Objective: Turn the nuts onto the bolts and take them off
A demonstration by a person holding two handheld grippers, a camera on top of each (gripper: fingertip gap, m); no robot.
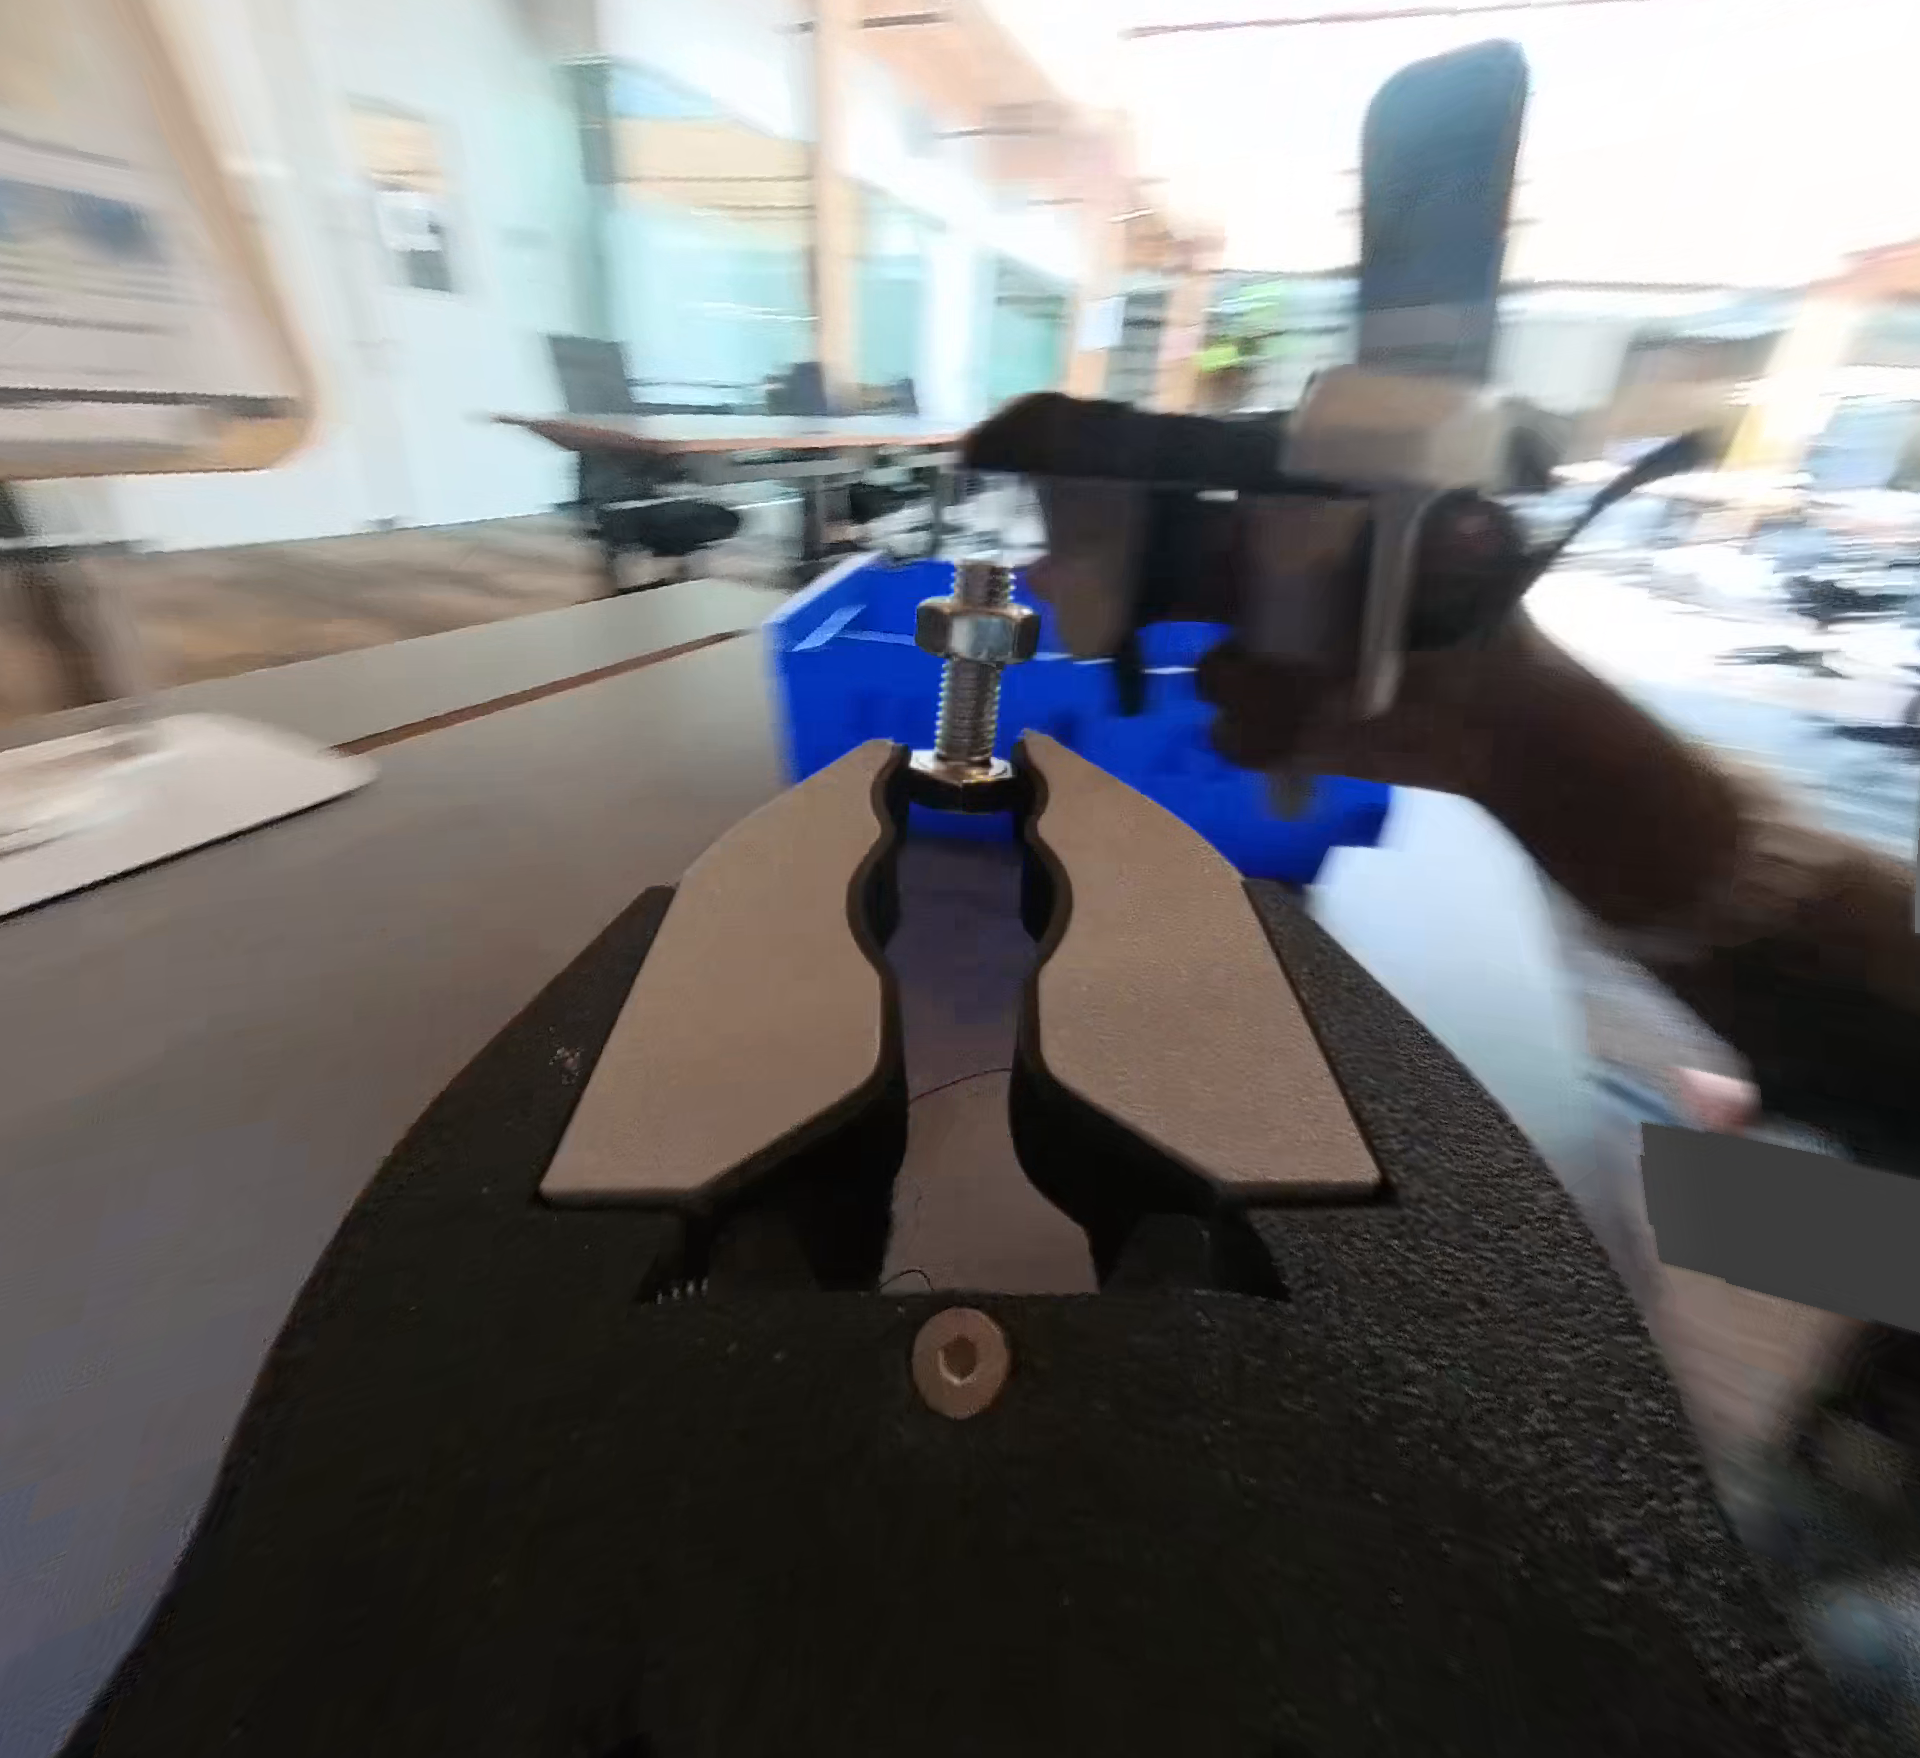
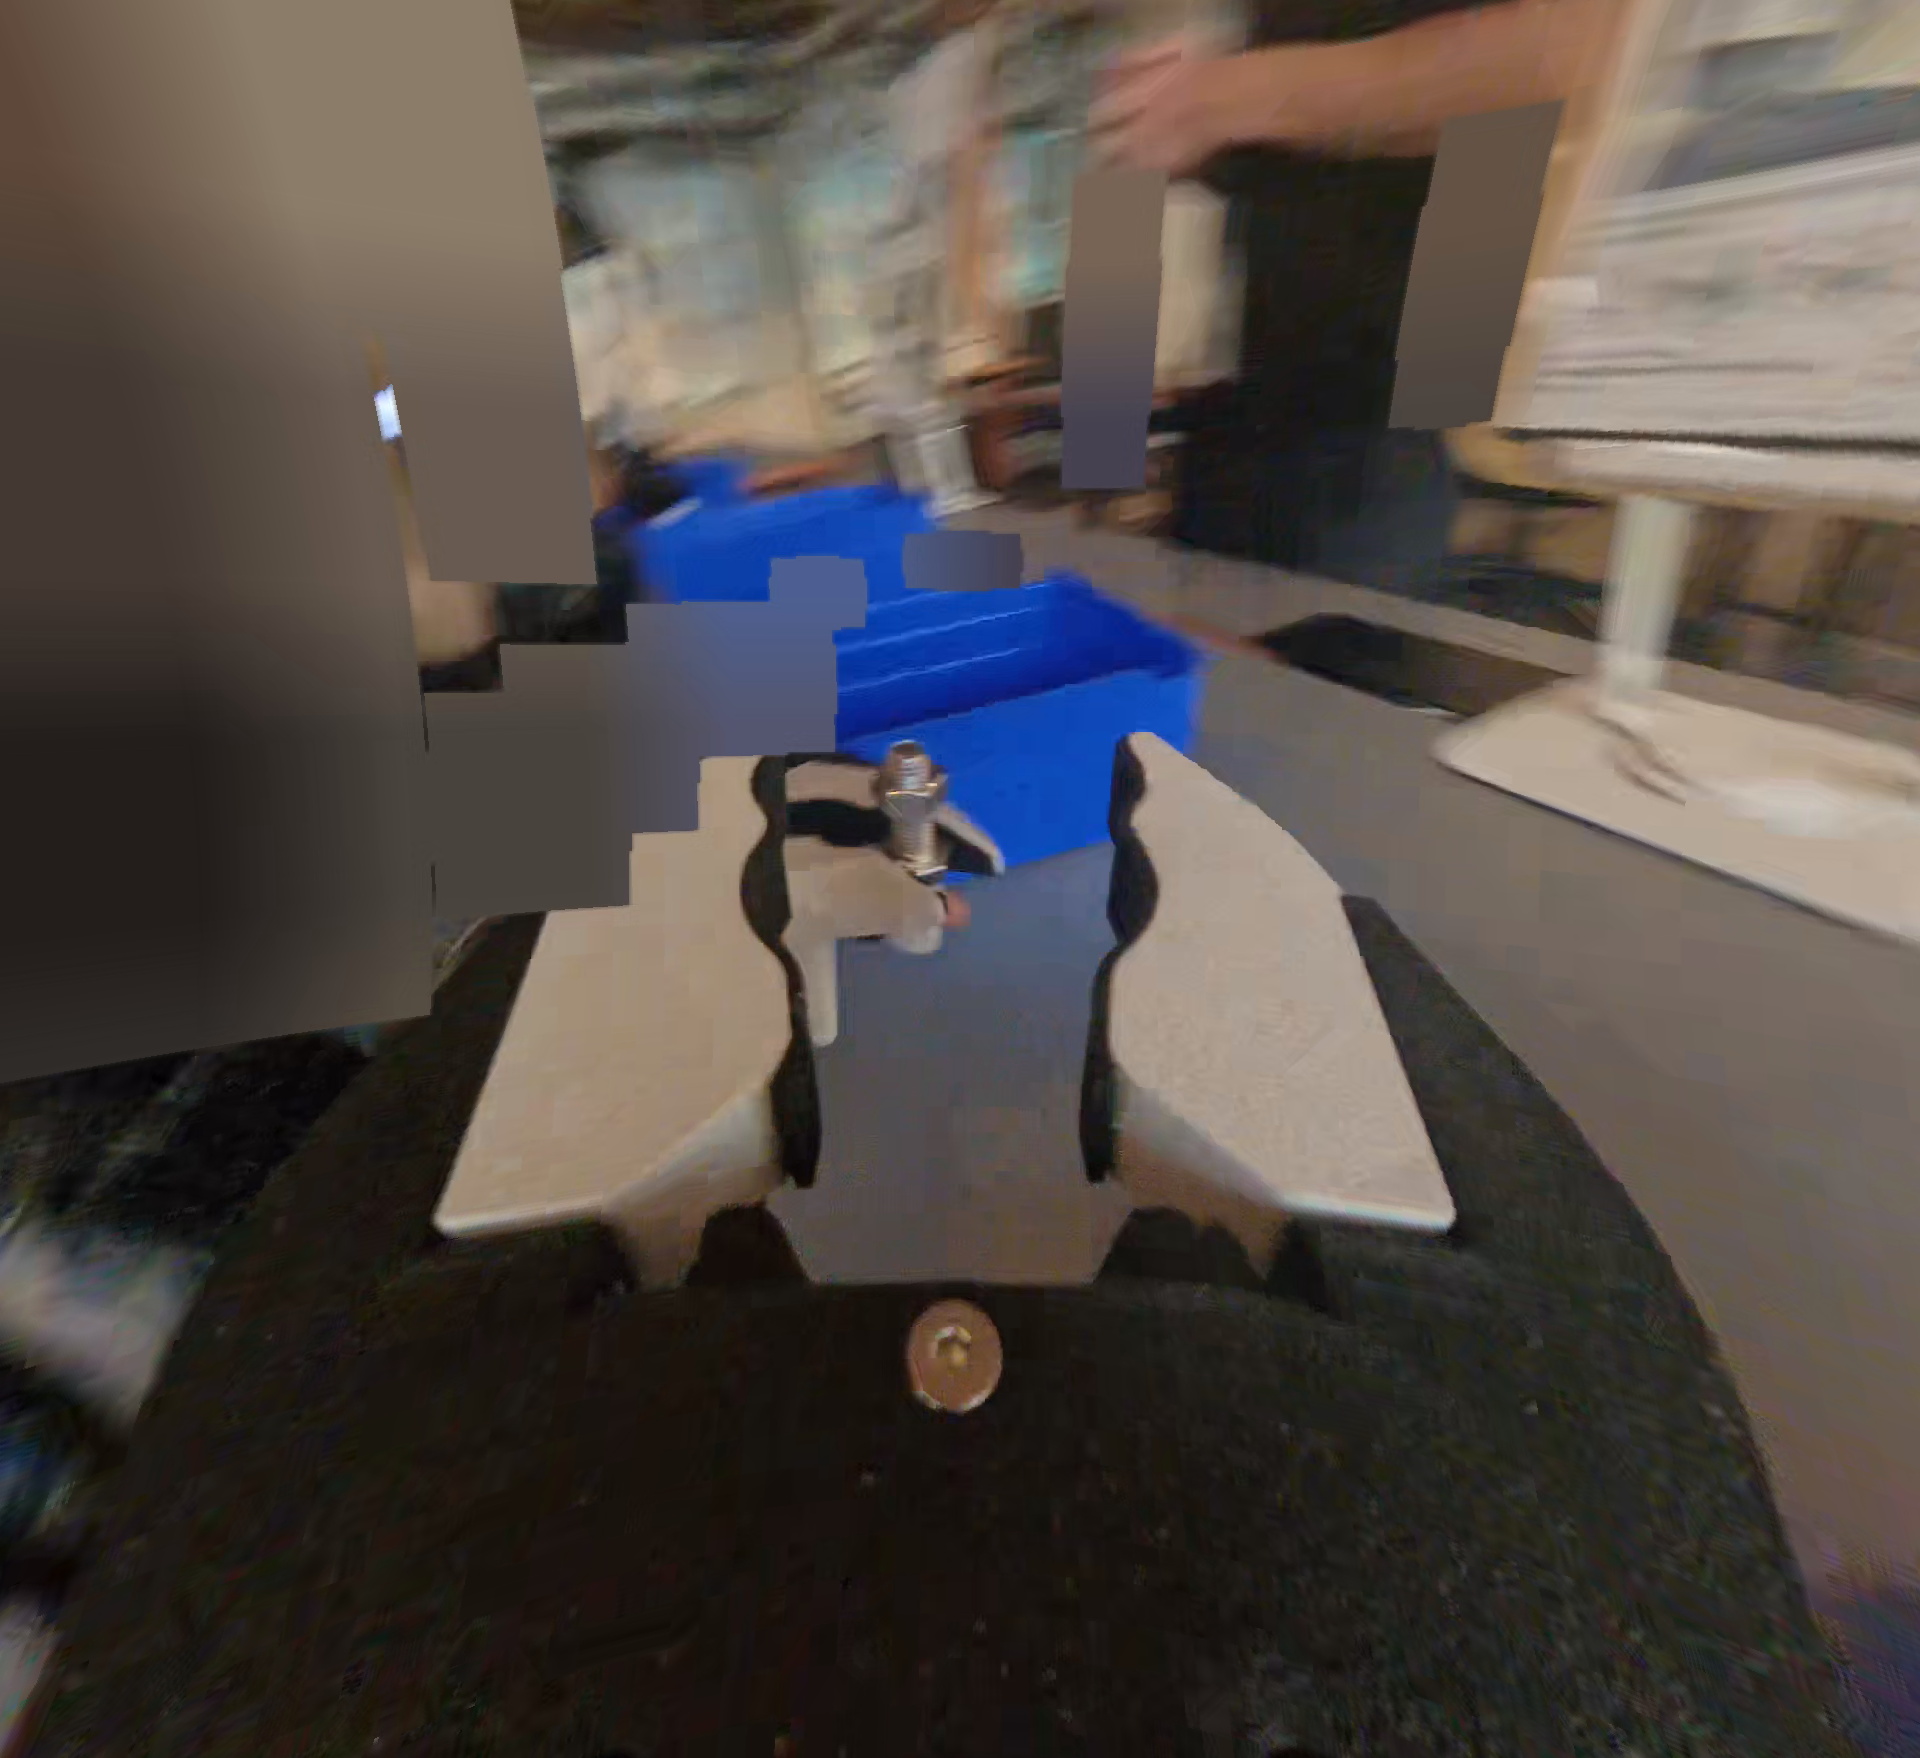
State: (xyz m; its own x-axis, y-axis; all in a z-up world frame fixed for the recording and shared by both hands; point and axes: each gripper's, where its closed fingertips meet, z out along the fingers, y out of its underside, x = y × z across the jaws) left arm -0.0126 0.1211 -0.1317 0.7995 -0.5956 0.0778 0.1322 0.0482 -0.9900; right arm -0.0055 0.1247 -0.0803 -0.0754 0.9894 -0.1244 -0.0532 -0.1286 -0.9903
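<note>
In the left wrist view my left gripper (image 1: 961, 766) is shut on the hex head of a steel bolt (image 1: 963, 706). The bolt stands upright with its threads up, and a hex nut (image 1: 977, 636) sits near its top. My right gripper (image 1: 1195, 607) hangs blurred to the right of the nut, fingers pointing down, apart from it. In the right wrist view my right gripper (image 2: 940, 825) is open and empty. The bolt (image 2: 920, 841) with its nut (image 2: 911, 786) shows between its fingertips, farther off, held by the left gripper's fingers (image 2: 862, 908).
A blue bin (image 1: 1174, 752) stands on the dark table (image 1: 364, 929) just behind the bolt; it also shows in the right wrist view (image 2: 1039, 711). A white stand base (image 1: 156, 794) lies at the table's left, and in the right wrist view (image 2: 1662, 773). A person in black (image 2: 1340, 274) stands beyond.
</note>
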